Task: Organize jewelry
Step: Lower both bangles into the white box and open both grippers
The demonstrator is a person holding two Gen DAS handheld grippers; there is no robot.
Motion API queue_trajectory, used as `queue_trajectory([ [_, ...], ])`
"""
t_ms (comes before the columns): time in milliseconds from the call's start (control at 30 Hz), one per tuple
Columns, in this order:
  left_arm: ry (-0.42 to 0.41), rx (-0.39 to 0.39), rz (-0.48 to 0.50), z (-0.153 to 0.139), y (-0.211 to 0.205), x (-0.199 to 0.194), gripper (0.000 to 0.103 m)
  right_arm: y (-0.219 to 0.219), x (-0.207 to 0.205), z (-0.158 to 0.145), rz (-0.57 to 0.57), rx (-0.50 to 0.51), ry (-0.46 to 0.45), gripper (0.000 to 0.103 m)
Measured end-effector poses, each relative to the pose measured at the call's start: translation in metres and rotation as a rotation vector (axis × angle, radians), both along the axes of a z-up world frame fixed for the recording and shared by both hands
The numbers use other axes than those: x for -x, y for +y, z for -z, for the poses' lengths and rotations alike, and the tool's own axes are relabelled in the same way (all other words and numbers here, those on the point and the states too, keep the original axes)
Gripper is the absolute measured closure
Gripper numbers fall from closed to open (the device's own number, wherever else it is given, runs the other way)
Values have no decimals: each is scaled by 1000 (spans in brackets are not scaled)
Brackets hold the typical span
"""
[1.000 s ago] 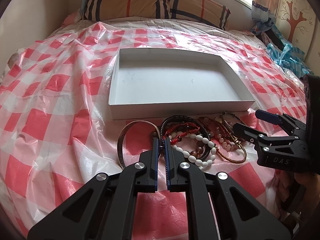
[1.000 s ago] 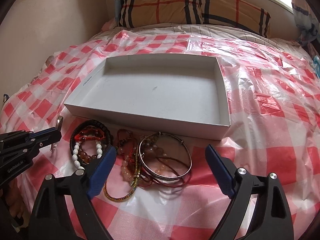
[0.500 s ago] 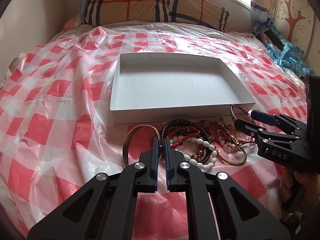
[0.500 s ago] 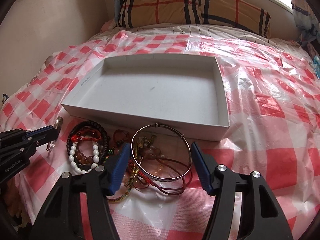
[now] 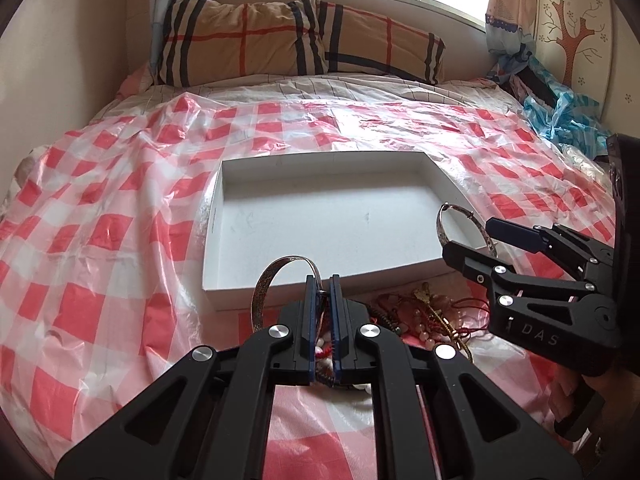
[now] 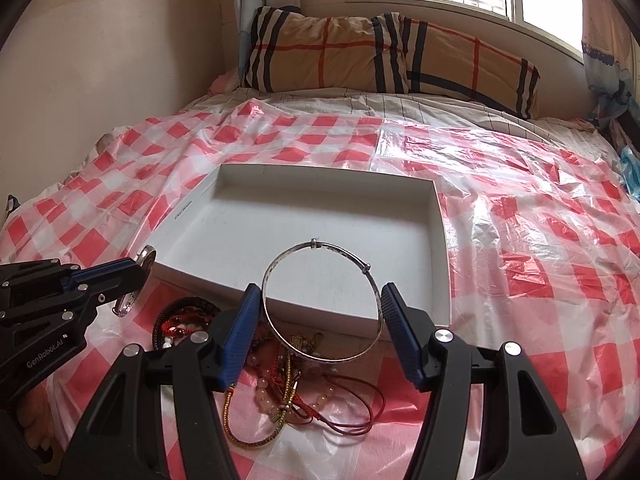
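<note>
Both bangles have come up off the checked sheet (image 6: 540,240) since a second ago. Your left gripper (image 5: 322,288), jaws pinched shut, grips the flat cuff bangle (image 5: 262,292) at its rim. Your right gripper (image 6: 320,312), whose jaws have just been closing, clamps the thin silver bangle (image 6: 320,300) across its width. Each ring hangs above the near edge of the empty white box (image 6: 304,212); remaining bracelets (image 6: 288,392) lie heaped beneath.

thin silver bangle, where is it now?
Right wrist view: thin silver bangle spans the right claw, above the white box's near edge.
</note>
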State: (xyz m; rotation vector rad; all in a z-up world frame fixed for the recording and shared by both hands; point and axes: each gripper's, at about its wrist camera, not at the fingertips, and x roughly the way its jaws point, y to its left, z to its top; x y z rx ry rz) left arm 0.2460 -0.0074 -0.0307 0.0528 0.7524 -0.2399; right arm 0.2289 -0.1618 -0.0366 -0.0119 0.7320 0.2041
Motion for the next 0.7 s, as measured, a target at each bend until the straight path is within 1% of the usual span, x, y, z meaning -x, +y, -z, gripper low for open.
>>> queue_trajectory([
  [167,-28,3,0,-4,-8,-22,97,4,-18,6,1,3,-4,43],
  [333,-36,10,4,1,-19,-43,97,10,-38,13,-3,12,-5,43],
  [467,-27,19,-1,9,-23,-58,97,14,-50,18,-3,26,-5,43],
  [567,2,11,-2,18,-26,-70,97,16,-60,25,0,50,26,43],
  [600,16,13,-3,21,-25,-74,94,15,-63,27,4,49,38,42],
  [667,32,18,-11,25,-22,-75,89,11,-61,26,19,43,31,42],
  [700,30,17,-16,25,-20,-74,81,10,-58,24,27,45,24,41],
])
